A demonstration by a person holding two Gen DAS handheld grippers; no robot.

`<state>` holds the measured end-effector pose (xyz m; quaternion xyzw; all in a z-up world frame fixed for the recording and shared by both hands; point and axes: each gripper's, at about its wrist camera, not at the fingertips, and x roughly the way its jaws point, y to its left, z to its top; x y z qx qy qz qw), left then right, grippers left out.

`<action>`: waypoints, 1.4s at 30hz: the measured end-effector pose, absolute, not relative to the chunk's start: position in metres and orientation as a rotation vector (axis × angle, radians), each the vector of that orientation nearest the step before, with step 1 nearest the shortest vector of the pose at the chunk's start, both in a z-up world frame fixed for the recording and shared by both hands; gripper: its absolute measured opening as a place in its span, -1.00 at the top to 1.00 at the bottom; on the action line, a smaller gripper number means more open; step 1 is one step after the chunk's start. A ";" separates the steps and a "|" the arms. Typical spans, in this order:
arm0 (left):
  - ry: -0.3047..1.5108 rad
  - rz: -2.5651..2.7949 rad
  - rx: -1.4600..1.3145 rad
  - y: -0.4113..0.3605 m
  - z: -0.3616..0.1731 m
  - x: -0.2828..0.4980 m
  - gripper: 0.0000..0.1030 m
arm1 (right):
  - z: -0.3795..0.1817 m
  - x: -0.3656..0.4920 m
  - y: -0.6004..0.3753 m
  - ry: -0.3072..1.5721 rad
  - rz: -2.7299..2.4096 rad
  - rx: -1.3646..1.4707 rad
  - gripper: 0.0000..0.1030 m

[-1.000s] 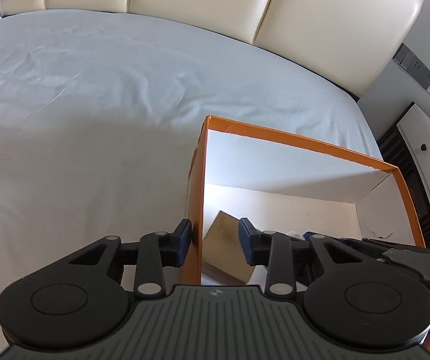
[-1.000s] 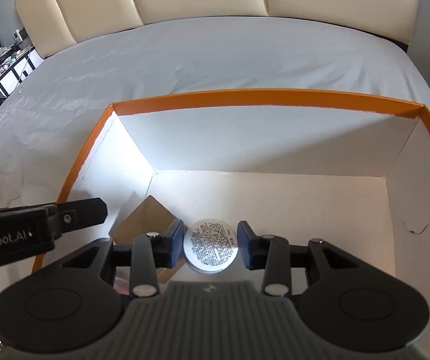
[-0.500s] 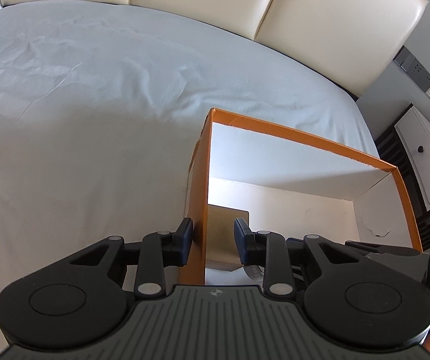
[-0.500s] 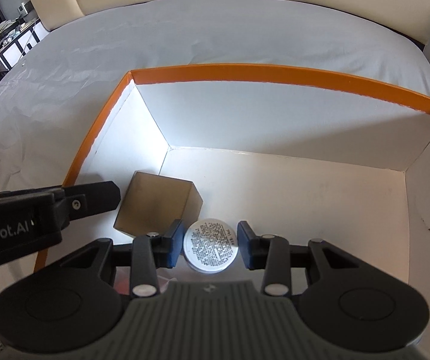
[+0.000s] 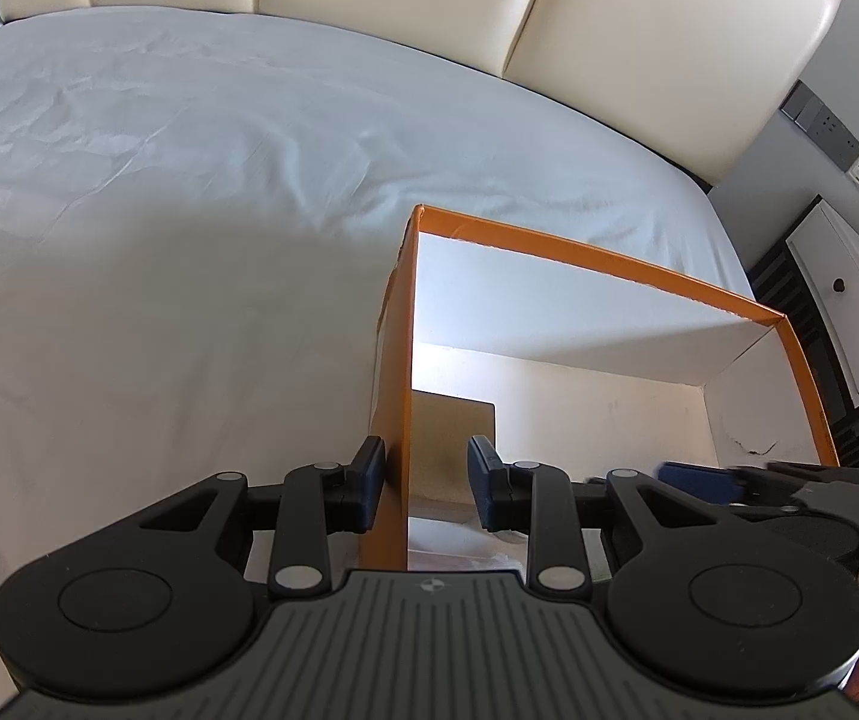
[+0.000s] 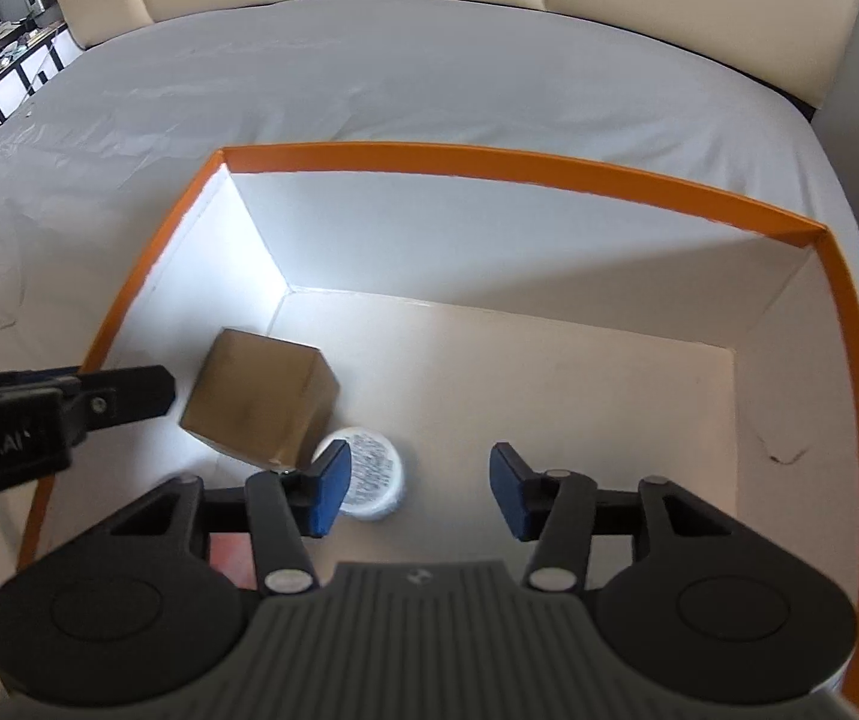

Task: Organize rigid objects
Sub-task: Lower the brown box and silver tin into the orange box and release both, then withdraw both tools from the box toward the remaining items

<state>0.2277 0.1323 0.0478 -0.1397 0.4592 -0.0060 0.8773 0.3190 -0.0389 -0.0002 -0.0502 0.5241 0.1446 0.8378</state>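
Two things lie in the orange-rimmed box (image 6: 525, 165) that we see from the right wrist: one brown block (image 6: 258, 402) and one round white tin (image 6: 372, 471). We count one of each. The tin lies flat, its printed face up, so its short axis runs vertically; the block sits tilted, one corner toward 6 o'clock, just beside the tin at its 10 o'clock. Both sit near the box's left wall, leaving the floor bare from 12 to 3 o'clock.

Our right gripper (image 6: 417, 489) is opening, its blue pads apart; the tin shows by the left pad, below it, and nothing is pressed between them.

Our left gripper (image 5: 423, 480) straddles the box's left wall, one pad outside and one inside, with a gap on each side, so it clamps nothing. The block (image 5: 453, 438) stands past the wall at 12 o'clock.

One box rests on the white bed sheet (image 5: 189, 210), with the padded headboard (image 5: 639, 18) at 12 o'clock
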 end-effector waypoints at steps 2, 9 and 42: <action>0.959 -0.011 -0.284 0.131 0.047 0.227 0.35 | -0.001 0.315 -0.052 1.127 0.266 -0.112 -0.08; 0.968 -0.001 -0.261 0.125 0.045 0.222 0.35 | -0.011 0.309 -0.081 1.240 0.210 -0.030 -0.11; 0.823 0.087 -0.234 0.110 0.054 0.160 0.35 | 0.002 0.283 -0.054 1.006 0.273 0.048 0.41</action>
